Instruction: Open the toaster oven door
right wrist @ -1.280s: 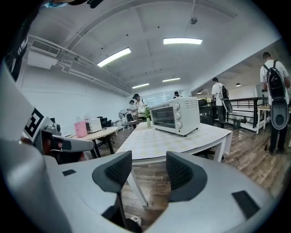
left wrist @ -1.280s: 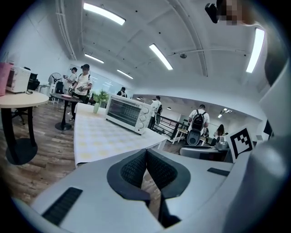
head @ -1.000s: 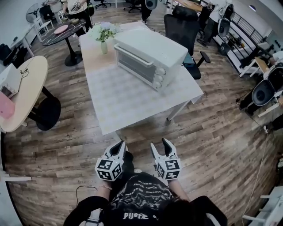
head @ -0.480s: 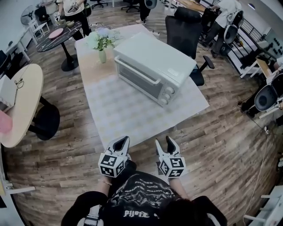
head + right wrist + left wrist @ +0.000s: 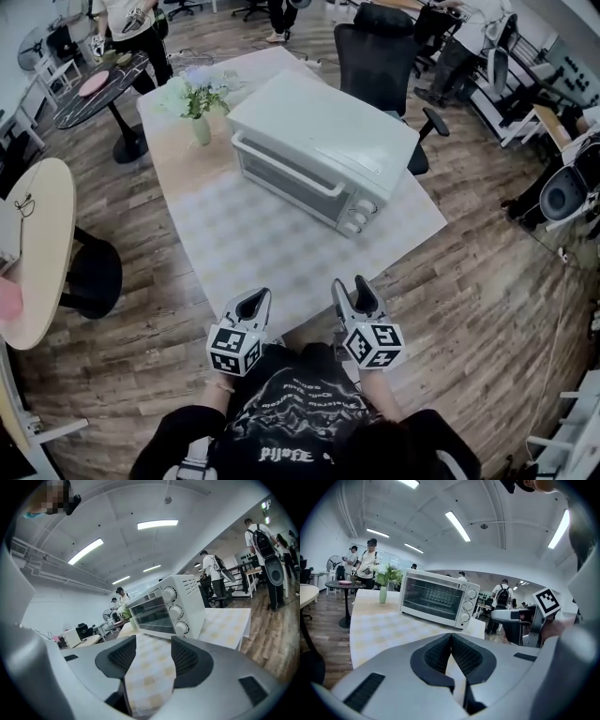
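A white toaster oven (image 5: 323, 141) stands on the checked table (image 5: 234, 248). Its glass door (image 5: 286, 178) is closed, with the handle bar (image 5: 281, 159) along the top and three knobs (image 5: 361, 217) at the right end. Both grippers hover at the table's near edge, well short of the oven. My left gripper (image 5: 254, 300) is shut with nothing in it, its pads meeting. My right gripper (image 5: 352, 289) is open and empty. The left gripper view shows the oven (image 5: 436, 597) across the cloth, and the right gripper view shows the oven (image 5: 164, 609) beyond the open pads.
A vase of flowers (image 5: 195, 108) stands on the table left of the oven. A black office chair (image 5: 375, 56) is behind the table. A round wooden table (image 5: 37, 244) and a stool are at the left. People stand far back by a dark round table (image 5: 94, 84).
The person has stepped closer to the table. Both grippers have come forward from over the floor to the table's near edge, and the oven looks larger.
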`<state>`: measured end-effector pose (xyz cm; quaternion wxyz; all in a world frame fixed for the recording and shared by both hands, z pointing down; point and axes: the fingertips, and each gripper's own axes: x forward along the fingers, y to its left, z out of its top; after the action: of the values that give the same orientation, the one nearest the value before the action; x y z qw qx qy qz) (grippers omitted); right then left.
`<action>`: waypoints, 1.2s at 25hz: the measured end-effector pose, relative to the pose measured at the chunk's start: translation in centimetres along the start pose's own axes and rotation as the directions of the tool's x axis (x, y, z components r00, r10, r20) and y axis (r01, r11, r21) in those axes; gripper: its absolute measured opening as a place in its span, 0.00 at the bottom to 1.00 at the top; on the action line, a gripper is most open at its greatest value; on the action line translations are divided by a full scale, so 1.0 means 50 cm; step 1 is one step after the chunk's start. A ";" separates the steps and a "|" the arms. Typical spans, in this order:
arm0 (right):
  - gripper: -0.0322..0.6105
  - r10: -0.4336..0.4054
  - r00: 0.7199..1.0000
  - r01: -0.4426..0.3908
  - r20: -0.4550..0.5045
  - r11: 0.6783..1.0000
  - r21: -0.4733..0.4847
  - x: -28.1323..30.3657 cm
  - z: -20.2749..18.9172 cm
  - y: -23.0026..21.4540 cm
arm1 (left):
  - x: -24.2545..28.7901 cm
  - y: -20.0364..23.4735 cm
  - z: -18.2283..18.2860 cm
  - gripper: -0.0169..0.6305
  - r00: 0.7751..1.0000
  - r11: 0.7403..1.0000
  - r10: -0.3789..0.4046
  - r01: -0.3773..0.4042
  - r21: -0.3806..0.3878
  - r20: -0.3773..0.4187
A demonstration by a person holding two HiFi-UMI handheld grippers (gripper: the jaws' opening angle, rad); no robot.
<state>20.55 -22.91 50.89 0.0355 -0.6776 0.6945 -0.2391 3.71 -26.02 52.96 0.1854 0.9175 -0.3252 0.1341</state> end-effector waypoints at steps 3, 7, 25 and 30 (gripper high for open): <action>0.40 0.026 1.000 -0.026 0.017 0.999 0.025 0.036 0.034 0.011 | 0.010 0.021 0.013 0.05 1.000 1.000 0.008 -0.008 -0.010 0.000; 0.40 0.091 0.996 -0.091 0.027 0.996 0.003 0.086 0.076 0.040 | 0.014 0.048 0.011 0.05 0.998 0.997 0.066 -0.066 -0.038 -0.010; 0.39 0.083 0.990 -0.121 0.113 0.917 0.380 0.264 0.227 0.020 | 0.024 0.085 0.054 0.05 0.967 0.963 0.251 -0.244 -0.112 0.045; 0.39 0.024 0.989 -0.083 0.145 0.903 0.422 0.290 0.265 0.009 | -0.022 0.123 0.039 0.05 0.935 0.923 0.352 -0.338 -0.182 0.049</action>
<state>23.94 -40.55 43.03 0.2370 -0.6488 0.6395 -0.3375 -0.84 -30.71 52.37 0.2233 0.8313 -0.4993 0.0992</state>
